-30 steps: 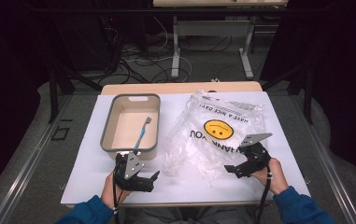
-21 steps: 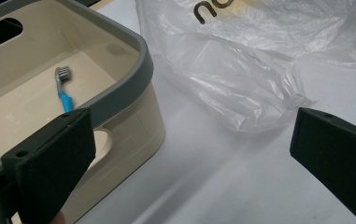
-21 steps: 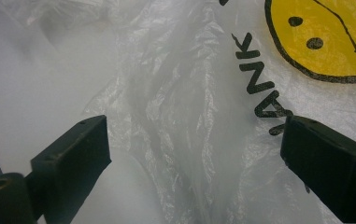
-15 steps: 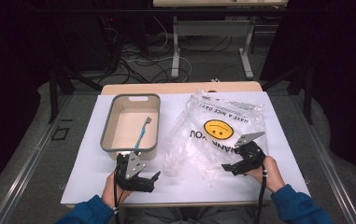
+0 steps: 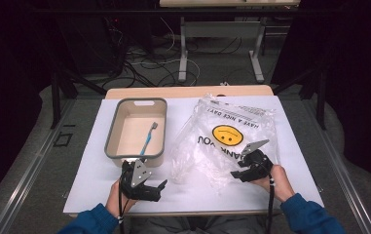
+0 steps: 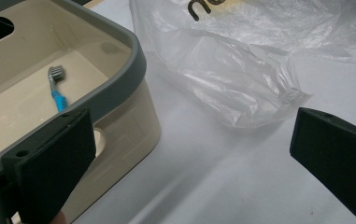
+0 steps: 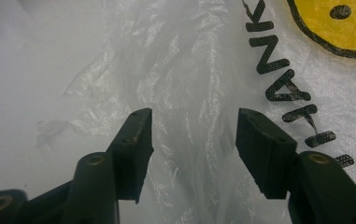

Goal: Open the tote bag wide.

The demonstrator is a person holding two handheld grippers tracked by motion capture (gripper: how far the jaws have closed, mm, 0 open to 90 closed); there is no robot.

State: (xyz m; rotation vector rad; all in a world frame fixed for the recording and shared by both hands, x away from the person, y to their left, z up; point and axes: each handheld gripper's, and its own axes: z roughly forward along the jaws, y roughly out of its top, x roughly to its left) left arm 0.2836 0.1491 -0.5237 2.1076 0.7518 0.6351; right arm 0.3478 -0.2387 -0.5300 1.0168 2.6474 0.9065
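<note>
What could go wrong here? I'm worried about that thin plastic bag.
The right gripper has just been closing its jaws over the crinkled plastic bag. They may pinch both layers together, so the bag would not open, or slip off the thin film. The bag lies loose on the table, so a pull could drag it whole. The left gripper, open beside the tub, holds nothing down; the toothbrush lies inside.
</note>
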